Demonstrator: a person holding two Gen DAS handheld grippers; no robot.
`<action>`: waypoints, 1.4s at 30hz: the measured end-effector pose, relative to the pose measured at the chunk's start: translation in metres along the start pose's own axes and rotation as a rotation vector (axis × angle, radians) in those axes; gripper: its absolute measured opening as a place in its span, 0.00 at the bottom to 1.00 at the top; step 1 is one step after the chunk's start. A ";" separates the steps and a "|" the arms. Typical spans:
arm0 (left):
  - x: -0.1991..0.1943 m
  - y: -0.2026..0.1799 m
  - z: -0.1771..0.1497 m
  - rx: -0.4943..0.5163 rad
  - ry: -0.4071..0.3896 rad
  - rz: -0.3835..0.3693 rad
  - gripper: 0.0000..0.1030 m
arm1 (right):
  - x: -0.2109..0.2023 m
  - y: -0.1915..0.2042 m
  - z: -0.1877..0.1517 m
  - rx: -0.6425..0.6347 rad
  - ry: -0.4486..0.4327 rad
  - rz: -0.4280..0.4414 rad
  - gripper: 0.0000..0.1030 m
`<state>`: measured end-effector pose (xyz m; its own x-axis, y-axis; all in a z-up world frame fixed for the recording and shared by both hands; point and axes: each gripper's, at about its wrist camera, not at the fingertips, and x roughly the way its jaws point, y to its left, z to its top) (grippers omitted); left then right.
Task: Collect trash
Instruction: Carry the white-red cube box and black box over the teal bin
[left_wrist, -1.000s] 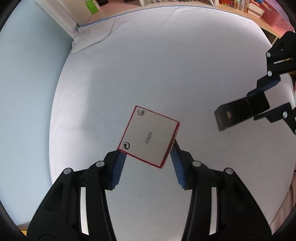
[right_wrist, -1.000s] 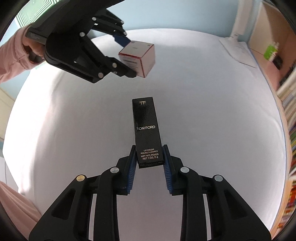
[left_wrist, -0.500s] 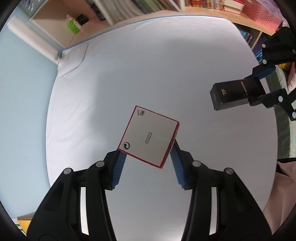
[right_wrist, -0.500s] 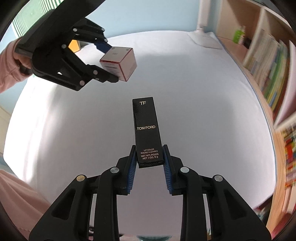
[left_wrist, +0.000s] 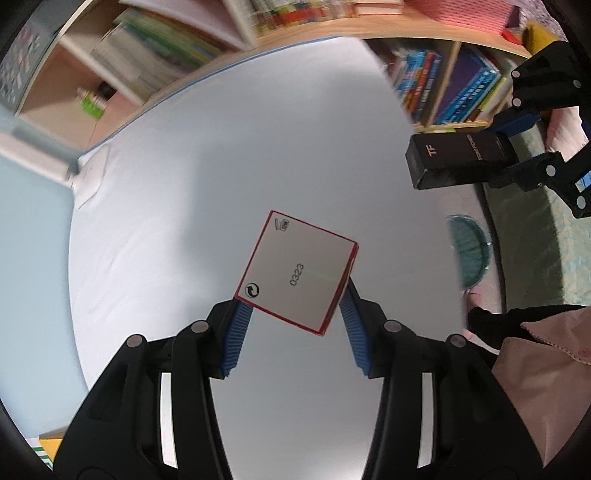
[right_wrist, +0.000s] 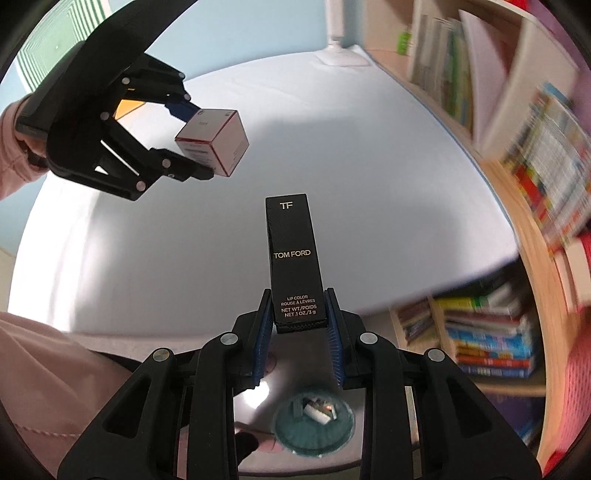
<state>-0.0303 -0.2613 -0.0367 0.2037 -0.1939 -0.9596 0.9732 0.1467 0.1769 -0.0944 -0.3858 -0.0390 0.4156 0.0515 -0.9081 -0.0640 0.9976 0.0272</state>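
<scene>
Red-edged cardboard is what your left gripper (left_wrist: 295, 314) is pinching: the cube box (left_wrist: 297, 267), caught by its corners, so be keeping that squeeze firm. The teal bin (left_wrist: 469, 254) is sitting at three o'clock.

Your right gripper (right_wrist: 300, 325) is clamping the black lipstick carton (right_wrist: 295, 258); the bin (right_wrist: 314, 424) is waiting at six o'clock, so be lowering over it before releasing.

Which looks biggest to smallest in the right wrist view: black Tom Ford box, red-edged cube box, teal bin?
As they appear in that view only:
1. Black Tom Ford box, nearest the camera, so enlarged.
2. Teal bin and red-edged cube box look alike; the bin lies farther down and is partly hidden, so no ranking.
</scene>
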 end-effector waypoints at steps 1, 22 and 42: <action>-0.002 -0.012 0.004 0.010 -0.008 -0.003 0.44 | -0.006 -0.003 -0.010 0.011 0.000 -0.007 0.27; -0.006 -0.198 0.034 0.165 -0.022 -0.082 0.44 | -0.087 -0.022 -0.201 0.204 0.000 -0.071 0.26; 0.005 -0.305 0.027 0.238 0.017 -0.158 0.44 | -0.102 -0.020 -0.299 0.315 0.032 -0.072 0.26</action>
<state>-0.3229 -0.3327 -0.0892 0.0481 -0.1801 -0.9825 0.9908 -0.1163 0.0698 -0.4069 -0.4246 -0.0720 0.3799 -0.0166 -0.9249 0.2505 0.9643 0.0856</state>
